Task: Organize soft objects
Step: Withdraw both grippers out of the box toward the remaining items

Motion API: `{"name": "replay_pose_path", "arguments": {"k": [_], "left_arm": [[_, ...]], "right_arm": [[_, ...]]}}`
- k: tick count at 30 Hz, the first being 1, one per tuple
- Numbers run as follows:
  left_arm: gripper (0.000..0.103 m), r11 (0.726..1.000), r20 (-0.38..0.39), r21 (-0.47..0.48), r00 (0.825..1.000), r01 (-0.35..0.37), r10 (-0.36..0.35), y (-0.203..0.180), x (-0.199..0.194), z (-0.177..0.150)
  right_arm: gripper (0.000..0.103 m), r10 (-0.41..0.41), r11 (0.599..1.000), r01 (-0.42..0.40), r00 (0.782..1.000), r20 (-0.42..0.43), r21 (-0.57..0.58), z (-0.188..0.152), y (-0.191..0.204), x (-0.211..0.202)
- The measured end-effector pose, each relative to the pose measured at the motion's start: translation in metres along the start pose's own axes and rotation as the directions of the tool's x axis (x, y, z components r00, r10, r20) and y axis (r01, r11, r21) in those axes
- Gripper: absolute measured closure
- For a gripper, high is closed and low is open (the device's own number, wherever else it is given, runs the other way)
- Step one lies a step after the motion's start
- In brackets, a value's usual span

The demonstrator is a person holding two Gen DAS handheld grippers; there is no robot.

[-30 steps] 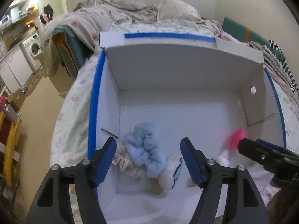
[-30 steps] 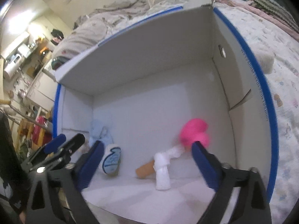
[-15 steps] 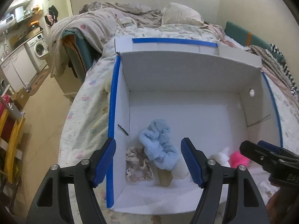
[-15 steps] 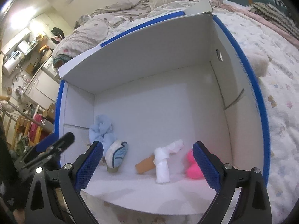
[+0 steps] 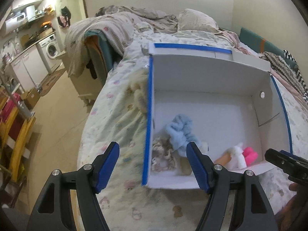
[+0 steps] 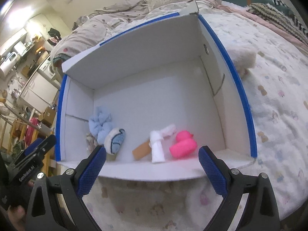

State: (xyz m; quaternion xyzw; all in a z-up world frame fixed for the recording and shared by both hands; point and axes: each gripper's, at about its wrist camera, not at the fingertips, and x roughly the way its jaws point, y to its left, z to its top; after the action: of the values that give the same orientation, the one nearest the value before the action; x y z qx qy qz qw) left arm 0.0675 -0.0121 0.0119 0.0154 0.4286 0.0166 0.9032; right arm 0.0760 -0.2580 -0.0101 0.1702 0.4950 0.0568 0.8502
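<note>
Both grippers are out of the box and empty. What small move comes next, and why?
Probably swing the right gripper toward the fluffy cream toy lying on the bedspread just outside the box's right wall. Both grippers are open and empty; the pink duck and blue scrunchie are already inside. A second fluffy item sits left for the left gripper.

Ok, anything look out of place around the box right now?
Yes. Two fluffy cream soft items lie outside the white box on the bedspread: one against its right wall, another by its left wall.
</note>
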Motion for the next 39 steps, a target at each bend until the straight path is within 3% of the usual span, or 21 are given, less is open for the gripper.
{"name": "replay_pose_path", "arguments": {"k": [13, 18, 24, 28, 31, 39], "left_arm": [[0.032, 0.995, -0.104, -0.091, 0.994, -0.048, 0.038, 0.045, 0.009, -0.035], [0.026, 0.996, -0.097, -0.090, 0.995, -0.022, 0.013, 0.034, 0.010, -0.037], [0.019, 0.998, -0.076, 0.000, 0.995, 0.062, -0.062, -0.004, 0.008, -0.042], [0.019, 0.993, -0.140, 0.056, 0.986, 0.103, -0.094, -0.030, 0.018, -0.053], [0.019, 0.987, -0.215, 0.078, 0.969, 0.143, -0.123, -0.048, 0.032, -0.066], [0.019, 0.982, -0.316, 0.020, 0.932, 0.190, -0.174, -0.068, 0.077, -0.076]], "right_arm": [[0.000, -0.023, 1.000, 0.023, 0.999, 0.043, 0.005, -0.019, -0.007, -0.022], [0.000, -0.027, 0.998, 0.028, 0.999, -0.025, 0.056, -0.026, -0.012, -0.010], [0.000, -0.066, 0.997, 0.070, 0.995, -0.080, 0.045, -0.029, -0.014, 0.004], [0.000, -0.057, 0.995, 0.065, 0.993, -0.101, 0.080, -0.030, -0.023, 0.008], [0.000, -0.045, 0.995, 0.054, 0.993, -0.108, 0.085, -0.029, -0.025, 0.010], [0.000, -0.059, 0.994, 0.072, 0.988, -0.144, 0.088, -0.035, -0.035, 0.009]]}}
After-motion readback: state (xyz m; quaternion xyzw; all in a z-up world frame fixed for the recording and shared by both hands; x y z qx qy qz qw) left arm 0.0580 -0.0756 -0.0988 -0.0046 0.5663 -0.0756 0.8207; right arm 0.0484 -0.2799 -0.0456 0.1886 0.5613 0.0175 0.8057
